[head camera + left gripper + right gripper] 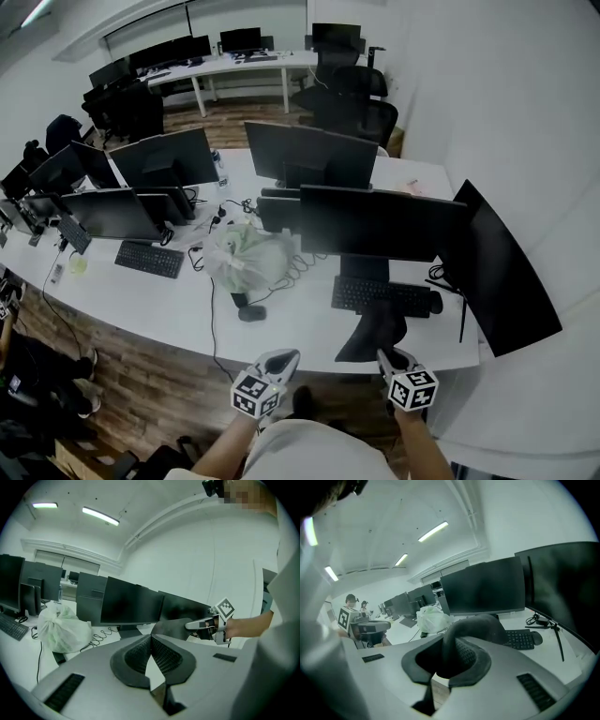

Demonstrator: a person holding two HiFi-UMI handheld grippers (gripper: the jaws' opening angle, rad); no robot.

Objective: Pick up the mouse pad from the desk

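Note:
The black mouse pad point(373, 334) hangs bent in the air over the white desk's point(169, 314) front edge, below the keyboard. My right gripper point(387, 359) is shut on its near edge. In the right gripper view the mouse pad point(480, 626) curls up out of the pinched jaws of the right gripper point(450, 654). My left gripper point(280, 363) hovers off the desk edge to the left of the pad, apart from it. Its pads meet with nothing between them in the left gripper view point(151, 641), which also shows the right gripper point(202, 625) holding the pad point(172, 628).
A keyboard point(380, 295) and mouse point(435, 302) lie under a row of dark monitors point(375, 223), with a tilted monitor point(497, 272) at the right. A white plastic bag point(248, 258), cables and a second mouse point(251, 313) sit to the left. Wooden floor point(159, 394) lies below.

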